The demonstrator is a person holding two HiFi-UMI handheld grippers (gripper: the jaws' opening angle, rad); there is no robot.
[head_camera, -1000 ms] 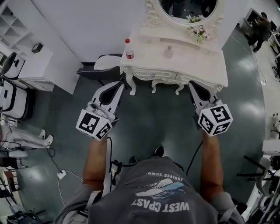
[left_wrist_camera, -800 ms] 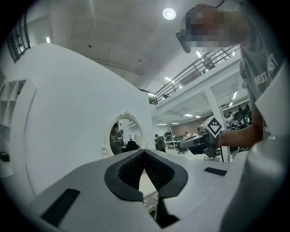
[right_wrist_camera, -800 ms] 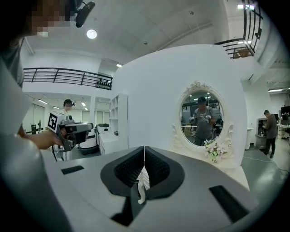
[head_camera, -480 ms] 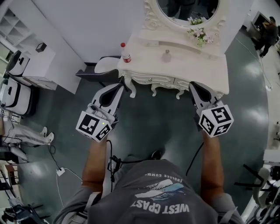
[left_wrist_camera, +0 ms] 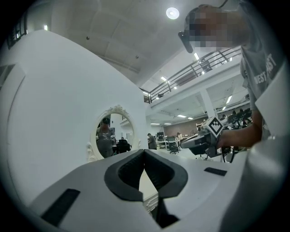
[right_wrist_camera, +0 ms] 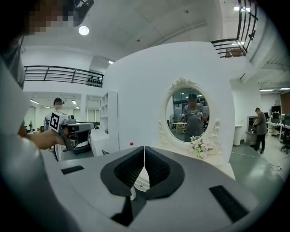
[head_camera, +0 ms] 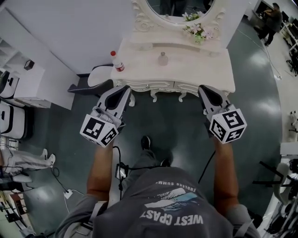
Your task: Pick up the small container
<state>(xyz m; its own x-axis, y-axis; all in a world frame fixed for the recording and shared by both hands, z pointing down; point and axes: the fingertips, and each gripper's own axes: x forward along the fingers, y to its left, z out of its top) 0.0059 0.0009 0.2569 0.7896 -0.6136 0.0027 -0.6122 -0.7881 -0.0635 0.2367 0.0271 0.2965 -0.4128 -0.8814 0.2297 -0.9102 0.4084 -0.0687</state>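
The small container (head_camera: 162, 58), a little clear bottle with a stopper, stands on the white ornate dressing table (head_camera: 205, 69) below the oval mirror (head_camera: 179, 9). Both grippers hover over the floor just short of the table's front edge, the container ahead and between them. My left gripper (head_camera: 125, 88) is shut and empty, its jaw tips touching (left_wrist_camera: 144, 152). My right gripper (head_camera: 203, 88) is likewise shut with nothing in it (right_wrist_camera: 144, 148). The container itself is hidden in both gripper views.
A red-capped bottle (head_camera: 117, 62) stands at the table's left end and pink flowers (head_camera: 198, 30) at the back right. A chair (head_camera: 93, 79) sits left of the table beside white shelving (head_camera: 28, 79). Cables (head_camera: 60, 176) lie on the floor. A person (head_camera: 270, 21) stands far right.
The person has stepped forward, so the dressing table now lies closer to both grippers and lower in the head view. Both grippers stay shut and level.
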